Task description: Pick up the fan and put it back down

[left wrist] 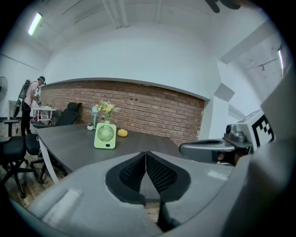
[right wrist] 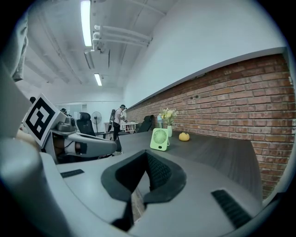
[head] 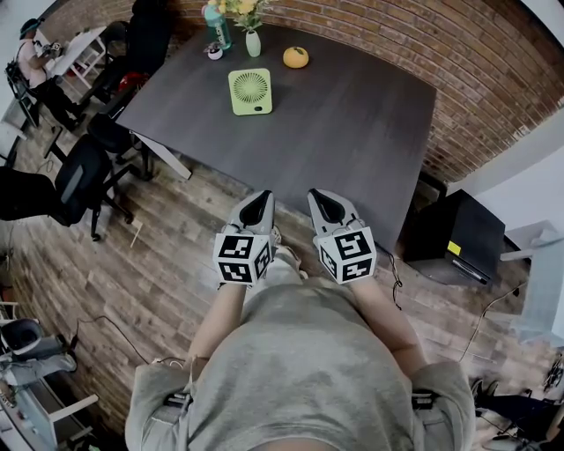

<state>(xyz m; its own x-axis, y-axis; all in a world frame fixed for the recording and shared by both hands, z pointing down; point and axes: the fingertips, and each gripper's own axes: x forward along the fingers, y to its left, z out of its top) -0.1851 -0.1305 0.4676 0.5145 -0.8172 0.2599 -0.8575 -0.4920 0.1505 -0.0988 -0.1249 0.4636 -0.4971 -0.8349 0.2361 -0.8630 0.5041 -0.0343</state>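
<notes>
A small light-green fan (head: 250,92) stands upright on the dark table (head: 352,132), toward its far side; it also shows in the left gripper view as the fan (left wrist: 105,135) and in the right gripper view as the fan (right wrist: 160,139). My left gripper (head: 257,201) and my right gripper (head: 319,198) are held side by side near the table's front edge, well short of the fan. Both are shut with nothing between their jaws.
Behind the fan are a small orange fruit (head: 295,58), a vase with flowers (head: 252,35) and a teal bottle (head: 217,25). Office chairs (head: 84,181) stand left of the table. A black box (head: 454,238) sits on the floor to the right. A person (head: 40,66) stands far left.
</notes>
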